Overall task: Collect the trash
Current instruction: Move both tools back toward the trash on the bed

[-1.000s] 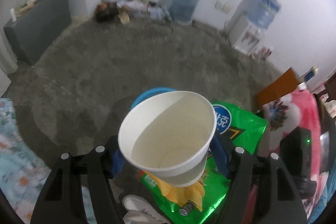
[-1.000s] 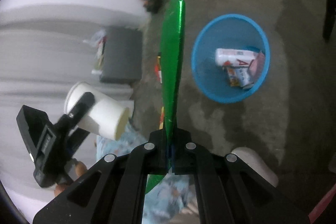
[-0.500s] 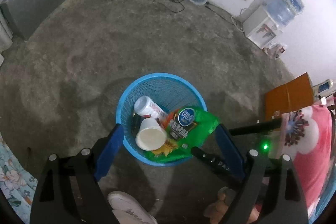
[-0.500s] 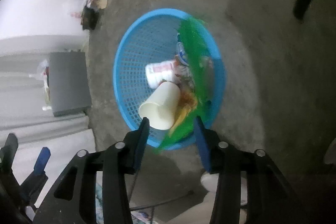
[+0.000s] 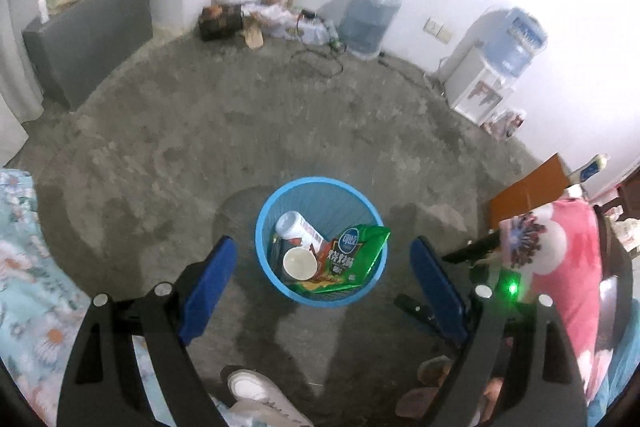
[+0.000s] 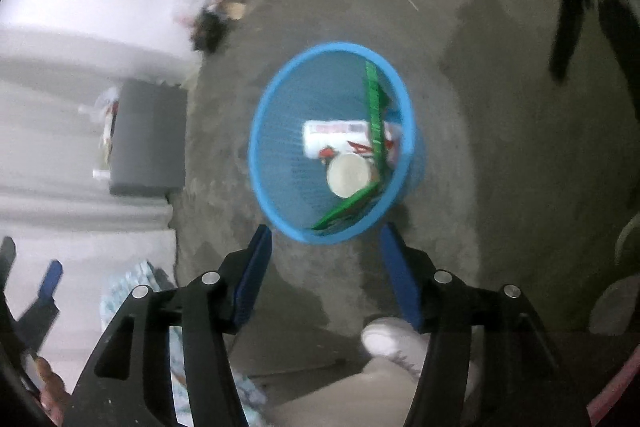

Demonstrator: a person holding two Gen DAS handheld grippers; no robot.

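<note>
A round blue mesh bin (image 5: 320, 301) stands upright on a grey concrete floor (image 5: 280, 123). Inside it lie a white paper cup (image 5: 300, 262), mouth facing up, a white tube-shaped container (image 5: 298, 229) on its side, and a green snack bag (image 5: 352, 259) leaning against the wall, its top corner above the rim.

Both wrist views down onto basket (image 5: 320, 301)

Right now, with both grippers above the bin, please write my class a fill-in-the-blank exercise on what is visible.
1. The bin on the floor is coloured ____.
2. The white paper cup lies ____ the bin.
3. The chip bag is mostly ____ in colour.
4. The left gripper and right gripper both hold ____.

Missing words: blue; inside; green; nothing
</note>
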